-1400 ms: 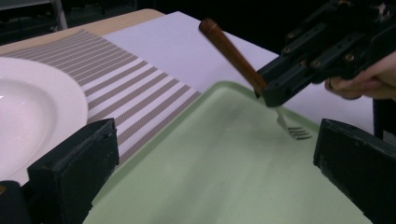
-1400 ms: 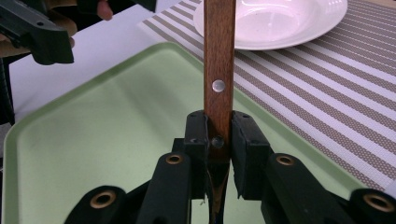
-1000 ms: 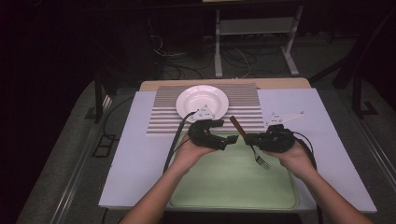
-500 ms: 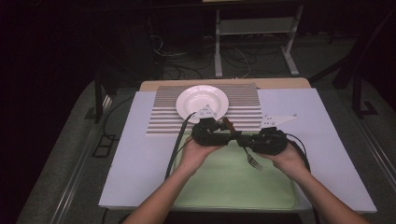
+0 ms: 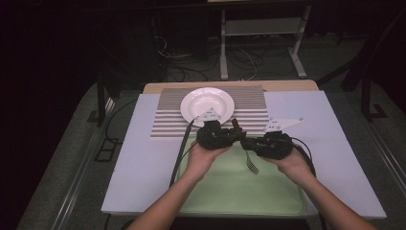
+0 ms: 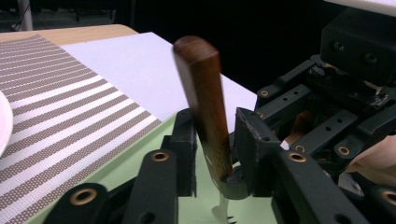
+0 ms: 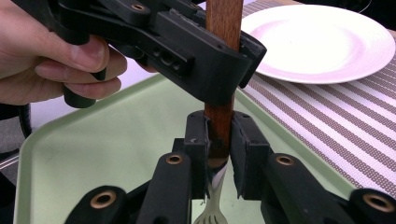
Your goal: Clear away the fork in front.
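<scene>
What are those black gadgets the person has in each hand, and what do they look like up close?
Two handheld grippers, left and right: black, angular bodies with linked bars joined by brass-ringed pivots, ending in two flat black jaws. A pale three-cornered plate tops each, black cables trail off. Forearms are bare, no sleeves.

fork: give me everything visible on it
The fork has a dark brown wooden handle and a pale metal head, tines down over the green tray. It stands near upright. The right gripper clamps the handle's lower end; the left gripper, whose jaws have just been closing, brackets it higher up.
</scene>
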